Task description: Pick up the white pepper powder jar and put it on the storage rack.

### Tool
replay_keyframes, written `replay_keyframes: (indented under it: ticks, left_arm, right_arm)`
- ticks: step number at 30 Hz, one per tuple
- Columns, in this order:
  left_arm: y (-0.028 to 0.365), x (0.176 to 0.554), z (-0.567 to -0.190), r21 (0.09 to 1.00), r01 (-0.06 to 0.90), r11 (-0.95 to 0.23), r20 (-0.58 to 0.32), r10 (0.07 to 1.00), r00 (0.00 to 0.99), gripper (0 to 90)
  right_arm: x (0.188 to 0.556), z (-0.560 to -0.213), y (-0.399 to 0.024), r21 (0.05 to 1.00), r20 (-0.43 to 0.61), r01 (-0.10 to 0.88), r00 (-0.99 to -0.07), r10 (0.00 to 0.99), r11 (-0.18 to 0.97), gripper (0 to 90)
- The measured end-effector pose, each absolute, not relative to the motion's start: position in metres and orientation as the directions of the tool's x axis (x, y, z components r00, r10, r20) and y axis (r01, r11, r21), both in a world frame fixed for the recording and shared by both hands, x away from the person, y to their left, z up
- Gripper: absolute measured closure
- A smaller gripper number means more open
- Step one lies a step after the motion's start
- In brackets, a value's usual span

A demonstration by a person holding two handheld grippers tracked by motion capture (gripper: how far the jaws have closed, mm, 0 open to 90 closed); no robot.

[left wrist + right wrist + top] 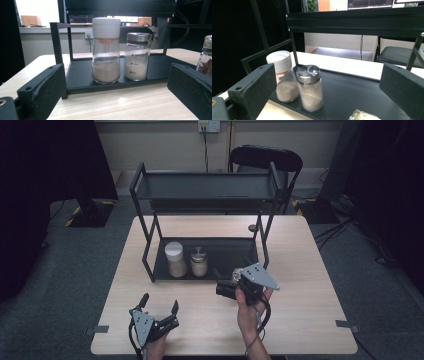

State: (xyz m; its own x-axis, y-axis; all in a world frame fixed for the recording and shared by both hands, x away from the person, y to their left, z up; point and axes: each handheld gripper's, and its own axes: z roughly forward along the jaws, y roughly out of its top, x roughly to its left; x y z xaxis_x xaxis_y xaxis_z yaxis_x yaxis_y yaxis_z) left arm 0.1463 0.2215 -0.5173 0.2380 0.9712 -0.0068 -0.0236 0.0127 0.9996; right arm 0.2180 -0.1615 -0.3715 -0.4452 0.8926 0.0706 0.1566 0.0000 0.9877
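A black two-tier rack stands on the wooden table. Its lower shelf holds a white-lidded jar of brownish powder and, right beside it, a silver-lidded jar of pale powder. A third small jar with a crinkled shiny top and dark contents stands at the shelf's front right edge, and its top peeks up low between my right jaws. My right gripper is open around that spot, with no clear grip on the jar. My left gripper is open near the table's front edge, facing both shelf jars.
The rack's upper shelf is bare. A black chair stands behind the table. Tape marks sit at the front corners. Open tabletop lies left and right of the rack.
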Motion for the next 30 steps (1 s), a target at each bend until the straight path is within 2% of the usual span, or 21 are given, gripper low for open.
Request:
replay_keyframes:
  ticks: [30]
  left_arm:
    - [0.221,0.146,-0.518,1.0,-0.026,0.012,-0.006,0.973,0.233,1.5]
  right_arm:
    - [0.193,-0.39,-0.192,0.988,0.066,0.155,-0.376,0.924,-0.007,0.4]
